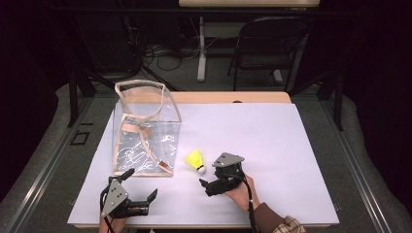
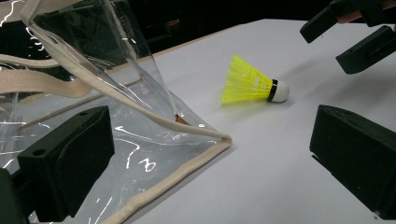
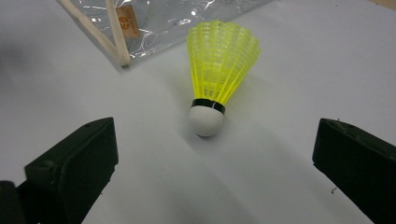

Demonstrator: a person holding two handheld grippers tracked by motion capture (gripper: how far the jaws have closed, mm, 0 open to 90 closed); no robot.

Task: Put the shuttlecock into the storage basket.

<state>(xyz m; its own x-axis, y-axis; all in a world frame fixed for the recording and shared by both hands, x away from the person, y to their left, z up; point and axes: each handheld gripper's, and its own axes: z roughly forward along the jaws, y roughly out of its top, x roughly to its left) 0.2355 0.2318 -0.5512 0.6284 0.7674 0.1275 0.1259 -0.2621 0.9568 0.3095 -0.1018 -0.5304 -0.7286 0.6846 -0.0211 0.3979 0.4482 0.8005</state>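
A yellow shuttlecock [image 1: 195, 160] with a white cork tip lies on its side on the white table [image 1: 272, 145], just right of a clear plastic bag [image 1: 145, 126] with beige trim. My right gripper [image 1: 208, 175] is open right behind the shuttlecock [image 3: 215, 70], cork end toward it, nothing between its jaws [image 3: 210, 163]. My left gripper [image 1: 141, 184] is open near the front edge, at the bag's near corner [image 2: 224, 140]. In the left gripper view the shuttlecock [image 2: 252, 84] lies beyond that corner, with the right gripper [image 2: 350, 37] at upper right.
The bag [image 3: 140, 23] stands upright with its mouth open and its strap hanging inside. A wooden strip [image 1: 228, 97] runs along the table's far edge. A dark chair [image 1: 267, 43] and cables sit on the floor beyond.
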